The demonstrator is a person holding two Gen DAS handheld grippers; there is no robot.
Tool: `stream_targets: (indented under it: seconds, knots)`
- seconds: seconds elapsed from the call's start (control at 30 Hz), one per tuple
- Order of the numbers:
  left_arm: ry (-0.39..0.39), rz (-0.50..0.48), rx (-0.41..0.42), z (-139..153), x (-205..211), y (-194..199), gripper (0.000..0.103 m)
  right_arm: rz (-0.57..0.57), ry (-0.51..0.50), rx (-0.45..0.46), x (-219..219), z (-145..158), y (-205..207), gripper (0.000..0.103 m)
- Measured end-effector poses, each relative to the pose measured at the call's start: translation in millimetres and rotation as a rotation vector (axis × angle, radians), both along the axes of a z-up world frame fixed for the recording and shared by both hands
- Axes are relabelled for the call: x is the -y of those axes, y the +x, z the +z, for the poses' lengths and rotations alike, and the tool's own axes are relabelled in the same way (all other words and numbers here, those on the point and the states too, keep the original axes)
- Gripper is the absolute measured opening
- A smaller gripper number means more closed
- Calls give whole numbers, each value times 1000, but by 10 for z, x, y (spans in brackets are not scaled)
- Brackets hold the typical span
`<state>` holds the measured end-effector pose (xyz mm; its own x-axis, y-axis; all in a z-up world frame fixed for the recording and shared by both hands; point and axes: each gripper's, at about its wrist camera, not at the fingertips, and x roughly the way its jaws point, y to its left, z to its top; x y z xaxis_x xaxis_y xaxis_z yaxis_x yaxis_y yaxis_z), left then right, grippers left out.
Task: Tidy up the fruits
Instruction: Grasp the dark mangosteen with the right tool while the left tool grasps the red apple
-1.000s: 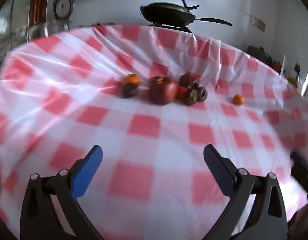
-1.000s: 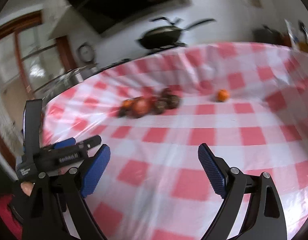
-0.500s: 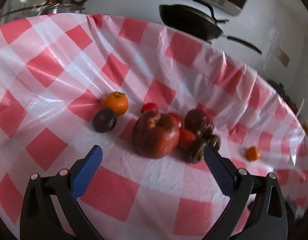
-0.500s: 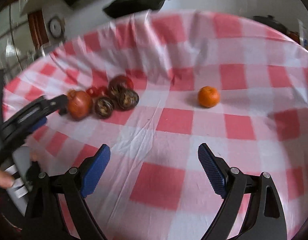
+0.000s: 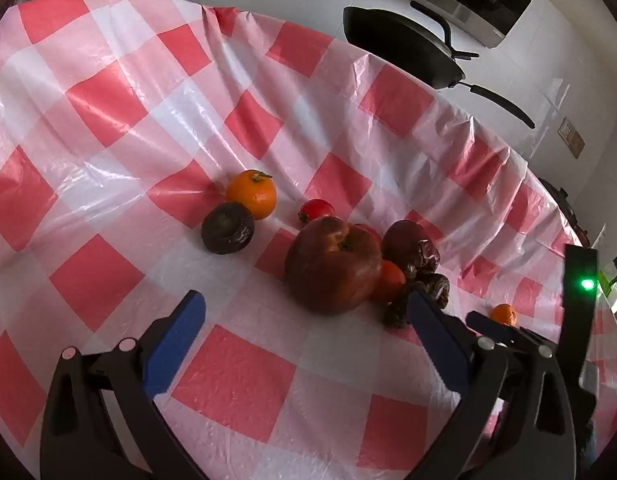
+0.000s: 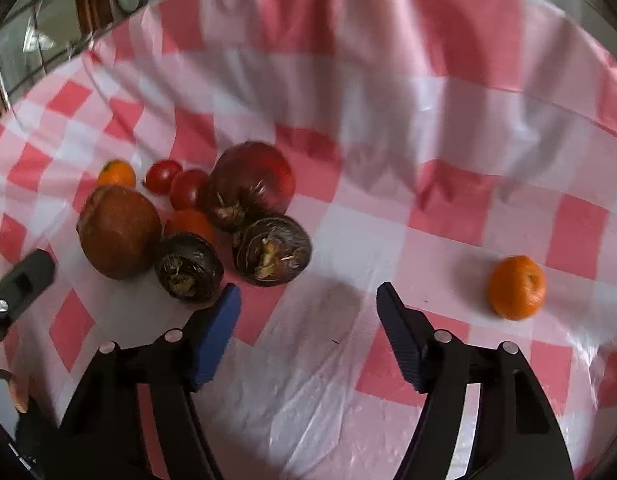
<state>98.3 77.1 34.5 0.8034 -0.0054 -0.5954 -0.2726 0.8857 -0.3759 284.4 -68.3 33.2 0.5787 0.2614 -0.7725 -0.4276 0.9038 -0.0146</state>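
On the red-and-white checked cloth lies a cluster of fruit: a big red apple, a mandarin, a dark round fruit, a cherry tomato and dark wrinkled fruits. My left gripper hangs open just short of the apple, holding nothing. In the right wrist view the apple, two dark fruits and cherry tomatoes sit left of centre. A lone mandarin lies apart to the right. My right gripper is closing with only cloth between its pads.
A black wok stands beyond the table's far edge, under a range hood. Part of the other gripper, with a green light, shows at the right of the left wrist view. A person's fingertip shows at the lower left.
Both grippers have come in close to the fruit cluster, which now fills the views. The right gripper's jaws have narrowed. No fruit has moved.
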Motion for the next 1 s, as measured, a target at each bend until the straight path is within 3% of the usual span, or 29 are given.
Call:
stream_targets:
  seconds: [0.27, 0.33, 0.47, 0.83, 0.9, 1.0]
  knots:
    - [-5, -6, -13, -19, 2, 22, 101, 29, -17, 9, -213, -62, 148, 57]
    - [-1, -9, -15, -20, 11, 29, 101, 23, -21, 7, -239, -67, 171, 46]
    - [-1, -14, -25, -31, 15, 47, 101, -2, 18, -2, -171, -63, 109, 42]
    - [45, -36, -47, -44, 79, 93, 101, -248, 387, 23, 455, -13, -532, 42]
    - [75, -43, -60, -40, 129, 121, 101, -266, 413, 22, 490, -41, -535, 42]
    - [96, -62, -92, -57, 170, 209, 92, -283, 431, 4, 559, -34, -461, 42]
